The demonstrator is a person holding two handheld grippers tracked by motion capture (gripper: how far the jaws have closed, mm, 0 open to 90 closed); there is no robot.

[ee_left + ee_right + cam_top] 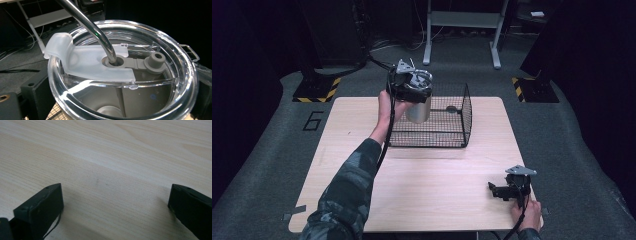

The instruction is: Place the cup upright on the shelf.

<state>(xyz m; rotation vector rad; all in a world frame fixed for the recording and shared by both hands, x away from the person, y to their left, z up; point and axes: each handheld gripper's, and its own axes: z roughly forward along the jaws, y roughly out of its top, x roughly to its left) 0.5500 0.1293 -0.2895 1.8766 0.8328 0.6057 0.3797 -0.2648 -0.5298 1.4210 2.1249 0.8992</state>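
Note:
A steel tumbler [418, 109] with a clear lid [122, 75] and a bent metal straw [87, 22] hangs upright over the left part of a black wire basket [467, 112]. My left gripper [412, 85] is shut on the tumbler near its rim, and its dark fingers [32, 95] flank the lid in the left gripper view. A frosted flap [82, 60] on the lid is swung open around the straw. At the front right of the wooden table [437, 180] rests my right gripper [493, 190], open. Bare wood lies between its jaws in the right gripper view [115, 195].
The basket stands at the table's back middle. Behind the table are a grey metal frame [462, 20] and two black stands on hazard-striped bases [317, 90] [534, 90]. Grey matting with a "6" [313, 120] surrounds the table.

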